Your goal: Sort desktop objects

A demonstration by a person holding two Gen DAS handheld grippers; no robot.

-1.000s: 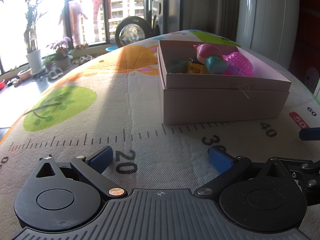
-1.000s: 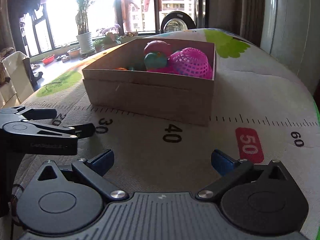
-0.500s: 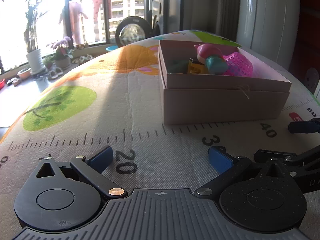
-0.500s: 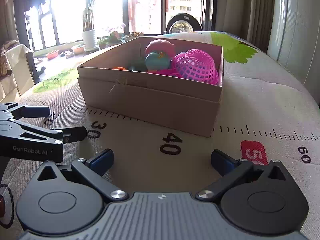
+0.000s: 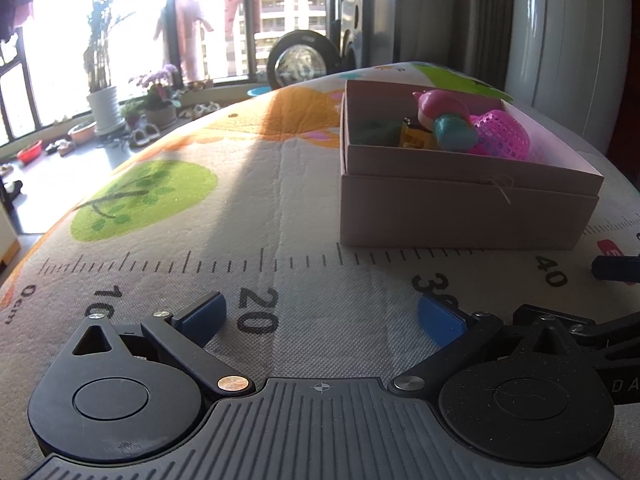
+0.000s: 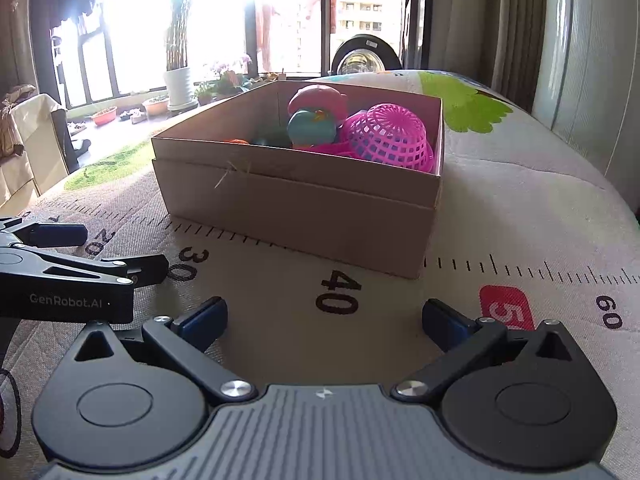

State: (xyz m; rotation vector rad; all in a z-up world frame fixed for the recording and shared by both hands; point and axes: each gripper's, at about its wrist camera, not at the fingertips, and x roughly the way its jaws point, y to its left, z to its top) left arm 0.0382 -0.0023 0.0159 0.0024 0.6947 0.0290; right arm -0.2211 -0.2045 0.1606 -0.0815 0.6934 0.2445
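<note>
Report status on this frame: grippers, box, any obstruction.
Left gripper open, empty. Right gripper open, empty. Cardboard box ahead on mat, pink mesh basket and toys inside. Nothing between grippers and box.

At the upper left of the frame we see a tall plant in a white pot by the window. We find a round wheel-like object at upper centre, and curtains at upper right.

Both wrist cameras sit low over the printed mat, facing the windows. The left view looks from the box's left, the right view nearer (more head-on); they share the box and ruler markings.
</note>
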